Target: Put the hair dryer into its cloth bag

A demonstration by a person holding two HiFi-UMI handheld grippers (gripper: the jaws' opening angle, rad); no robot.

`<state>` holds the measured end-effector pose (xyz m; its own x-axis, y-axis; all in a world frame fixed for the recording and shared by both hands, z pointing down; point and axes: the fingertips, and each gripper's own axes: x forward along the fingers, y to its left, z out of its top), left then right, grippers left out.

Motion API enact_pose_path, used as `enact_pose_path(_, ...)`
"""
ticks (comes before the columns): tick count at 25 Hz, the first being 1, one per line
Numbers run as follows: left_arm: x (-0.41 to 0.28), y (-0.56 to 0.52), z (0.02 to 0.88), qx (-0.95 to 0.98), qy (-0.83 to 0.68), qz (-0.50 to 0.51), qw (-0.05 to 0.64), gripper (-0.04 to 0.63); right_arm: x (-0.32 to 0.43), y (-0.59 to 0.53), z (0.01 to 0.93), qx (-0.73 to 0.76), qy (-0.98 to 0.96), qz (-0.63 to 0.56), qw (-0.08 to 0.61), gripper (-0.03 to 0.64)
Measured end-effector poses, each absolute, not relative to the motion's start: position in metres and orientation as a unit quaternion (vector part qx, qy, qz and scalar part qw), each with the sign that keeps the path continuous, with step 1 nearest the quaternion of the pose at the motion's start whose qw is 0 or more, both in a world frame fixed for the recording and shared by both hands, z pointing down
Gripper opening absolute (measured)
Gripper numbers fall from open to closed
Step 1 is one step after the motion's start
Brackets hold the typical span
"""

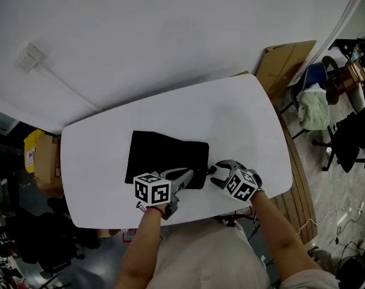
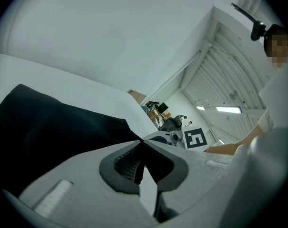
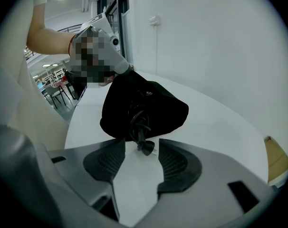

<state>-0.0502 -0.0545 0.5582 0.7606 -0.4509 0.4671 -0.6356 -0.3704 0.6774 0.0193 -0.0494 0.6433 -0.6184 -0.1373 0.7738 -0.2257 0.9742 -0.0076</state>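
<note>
Hair dryer cord (image 3: 136, 120) and its plug (image 3: 147, 149) stick out of the mouth of the black cloth bag (image 3: 156, 103). The dryer body is hidden and the bag bulges around something. The plug lies on the white table (image 1: 230, 110), right between the tips of the right gripper (image 3: 141, 145). Right gripper jaws stand apart, pads either side of the plug, not pressing it, nothing clamped.

The left gripper (image 2: 141, 140) has its jaws together, tips pinched on the edge of the bag at the mouth end. In the right gripper view it holds that edge up off the table.

In the head view both grippers sit at the near edge of the table. The left one is on the bag's near right corner. The right one is just beside it to the right, angled in toward the same corner. Each has a marker cube on top, with the person's forearms behind.

The rest of the bag lies flat, running away and to the left from the grippers, roughly mid-table.

Beyond the table is a white wall with a socket (image 1: 29, 57) and a thin conduit running from it. Right of the table a cardboard sheet (image 1: 286, 62) leans, then a chair with pale green cloth (image 1: 315, 110) over it, and dark chairs further out. By the table's left end are a yellow item (image 1: 32, 148) and a cardboard box (image 1: 46, 161).
</note>
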Motion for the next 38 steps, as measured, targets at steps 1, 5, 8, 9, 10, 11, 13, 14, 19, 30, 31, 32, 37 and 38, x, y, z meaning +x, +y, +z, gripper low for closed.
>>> enact_pose_path(1, -0.050, -0.054, 0.559, 0.821, -0.331, 0.102, 0.453, 0.024, 0.020, -0.050, 0.644, 0.102, -0.898, 0.047, 0.425, 0.224)
enact_pose_path(5, -0.048, -0.054, 0.560, 0.821, -0.330, 0.104, 0.454, 0.025, 0.018, -0.049, 0.645, 0.102, -0.899, 0.032, 0.425, 0.181)
enact_pose_path(8, -0.049, -0.055, 0.561, 0.821, -0.329, 0.106, 0.455, 0.025, 0.013, -0.050, 0.646, 0.096, -0.898, 0.025, 0.429, 0.159)
enact_pose_path(9, -0.049, -0.054, 0.561, 0.820, -0.329, 0.107, 0.455, 0.023, 0.012, -0.050, 0.648, 0.092, -0.897, 0.024, 0.431, 0.155)
enact_pose_path(10, -0.049, -0.054, 0.561, 0.820, -0.329, 0.107, 0.455, 0.023, 0.011, -0.049, 0.649, 0.089, -0.896, 0.022, 0.434, 0.152)
enact_pose_path(11, -0.048, -0.054, 0.561, 0.820, -0.329, 0.108, 0.455, 0.025, 0.011, -0.049, 0.650, 0.085, -0.895, 0.019, 0.437, 0.147)
enact_pose_path(13, -0.047, -0.053, 0.561, 0.820, -0.329, 0.109, 0.456, 0.024, 0.011, -0.049, 0.652, 0.079, -0.893, 0.012, 0.442, 0.132)
enact_pose_path(14, -0.048, -0.053, 0.561, 0.820, -0.328, 0.110, 0.456, 0.023, 0.011, -0.049, 0.652, 0.075, -0.893, 0.010, 0.444, 0.130)
enact_pose_path(19, -0.047, -0.054, 0.563, 0.819, -0.328, 0.110, 0.457, 0.023, 0.010, -0.049, 0.652, 0.050, -0.889, -0.005, 0.454, 0.112)
enact_pose_path(30, -0.042, -0.055, 0.564, 0.819, -0.324, 0.110, 0.460, 0.023, 0.008, -0.045, 0.655, -0.015, -0.868, -0.037, 0.496, 0.101)
enact_pose_path(31, -0.042, -0.056, 0.564, 0.819, -0.324, 0.110, 0.460, 0.024, 0.007, -0.045, 0.655, -0.023, -0.865, -0.040, 0.499, 0.101)
enact_pose_path(32, -0.042, -0.056, 0.564, 0.819, -0.324, 0.110, 0.460, 0.025, 0.007, -0.045, 0.655, -0.031, -0.864, -0.039, 0.502, 0.101)
enact_pose_path(37, -0.042, -0.056, 0.564, 0.819, -0.323, 0.110, 0.461, 0.023, 0.007, -0.046, 0.655, -0.057, -0.860, -0.015, 0.507, 0.086)
enact_pose_path(38, -0.043, -0.056, 0.564, 0.819, -0.323, 0.110, 0.461, 0.024, 0.007, -0.046, 0.655, -0.060, -0.858, -0.013, 0.510, 0.083)
